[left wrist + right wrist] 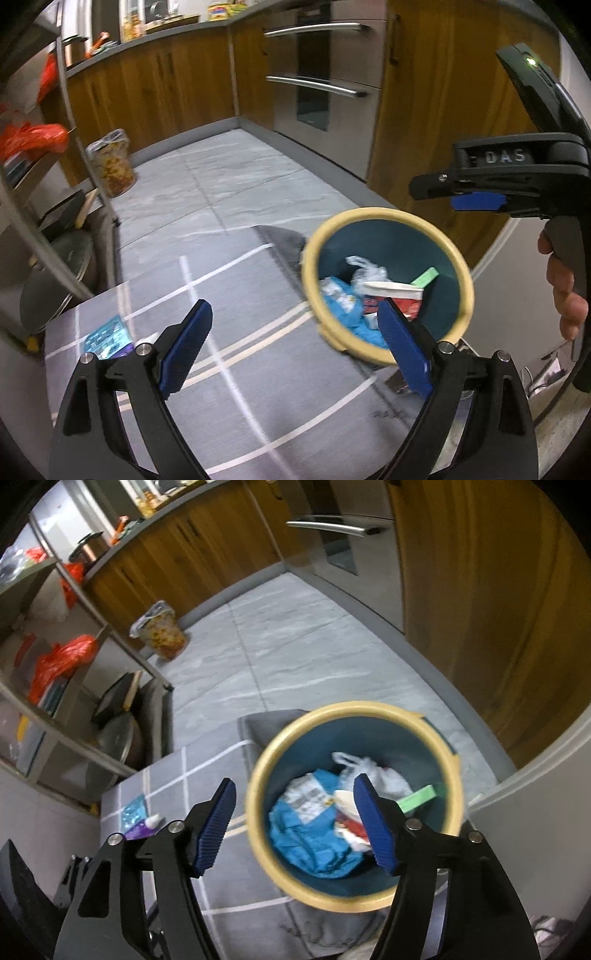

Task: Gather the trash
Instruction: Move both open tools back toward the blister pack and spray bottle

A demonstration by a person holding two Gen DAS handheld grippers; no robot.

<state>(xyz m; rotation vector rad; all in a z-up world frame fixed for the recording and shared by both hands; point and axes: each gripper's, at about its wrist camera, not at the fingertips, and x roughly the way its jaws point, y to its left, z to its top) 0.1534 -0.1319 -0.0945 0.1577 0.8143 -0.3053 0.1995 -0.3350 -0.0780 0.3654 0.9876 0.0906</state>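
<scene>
Yellow-rimmed teal bin (pixel 388 284) stands upright with its mouth opening upward, at the lower right of the left wrist view and lower centre of the right wrist view (pixel 354 805). Inside lie a blue wrapper (pixel 314 842), a white plastic bag (pixel 373 775), a red-and-white carton (pixel 397 297) and a green strip (pixel 419 797) whose long axis runs from lower left to upper right. Left gripper (pixel 295 350): jaws spread wide and holding nothing, the bin just beyond the right-hand jaw. Right gripper (pixel 295 823): jaws likewise spread and holding nothing, the bin's mouth showing between them. Only the left wrist view shows the right gripper from the side, at the right edge (pixel 476 195), above the bin. A blue packet (pixel 133 810) lies on the grey checked mat (pixel 207 771) at lower left; only the right wrist view shows a purple tube (pixel 142 829) beside it.
</scene>
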